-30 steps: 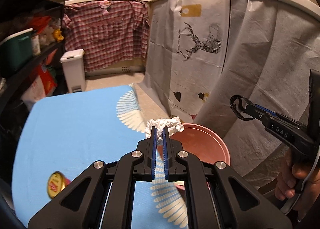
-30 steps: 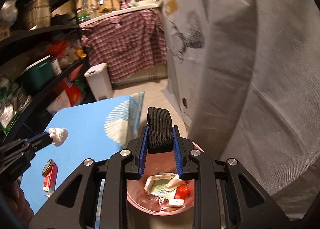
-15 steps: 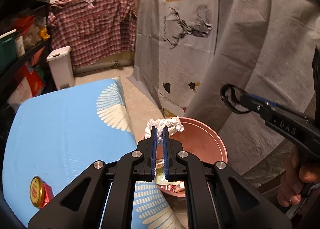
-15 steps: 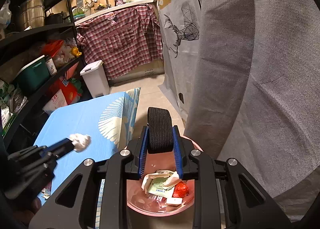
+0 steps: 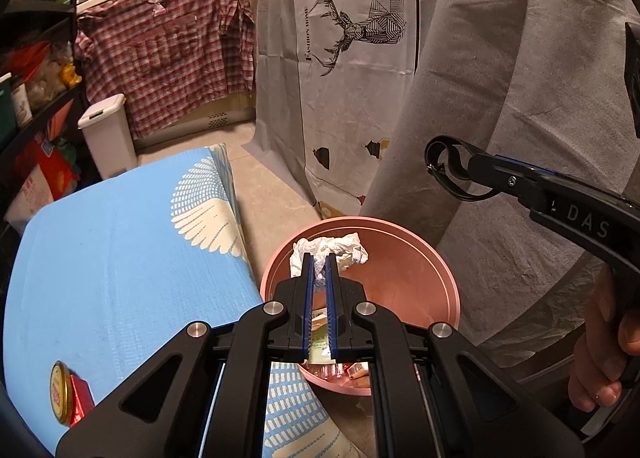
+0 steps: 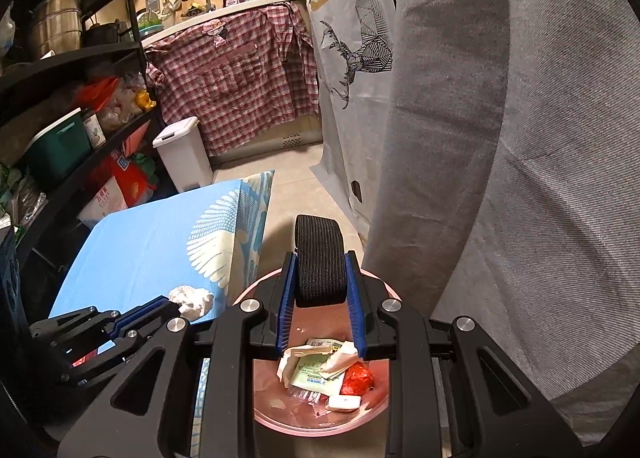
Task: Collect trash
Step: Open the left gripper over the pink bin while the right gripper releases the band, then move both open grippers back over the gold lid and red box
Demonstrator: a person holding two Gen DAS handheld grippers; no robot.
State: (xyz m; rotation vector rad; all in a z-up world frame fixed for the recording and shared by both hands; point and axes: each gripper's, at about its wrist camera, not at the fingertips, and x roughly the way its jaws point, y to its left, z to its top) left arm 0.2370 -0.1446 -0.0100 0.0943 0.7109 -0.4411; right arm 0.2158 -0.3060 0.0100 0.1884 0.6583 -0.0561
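My left gripper (image 5: 319,258) is shut on a crumpled white tissue (image 5: 340,248). It hangs over the left half of a round pink bin (image 5: 440,258) standing on the floor beside the blue mat. In the right wrist view the tissue (image 6: 192,298) and left gripper (image 6: 176,304) show at the bin's left edge. My right gripper (image 6: 320,256) is shut on a black ribbed elastic band (image 6: 319,270) above the pink bin (image 6: 280,418). Paper scraps and a red wrapper (image 6: 356,378) lie inside. From the left wrist view the band (image 5: 452,174) shows as a loop at the right gripper's tip.
A blue mat with a white feather print (image 5: 120,258) carries a gold-lidded jar on a red box (image 5: 60,390). Grey cloth (image 5: 520,98) hangs close behind the bin. A white pedal bin (image 5: 108,130) and dark shelves stand at the left. A hand (image 5: 600,358) grips the right tool.
My left gripper has carried the tissue rightward and down, from over the mat's edge to over the pink bin. The right gripper with the black band has stayed put.
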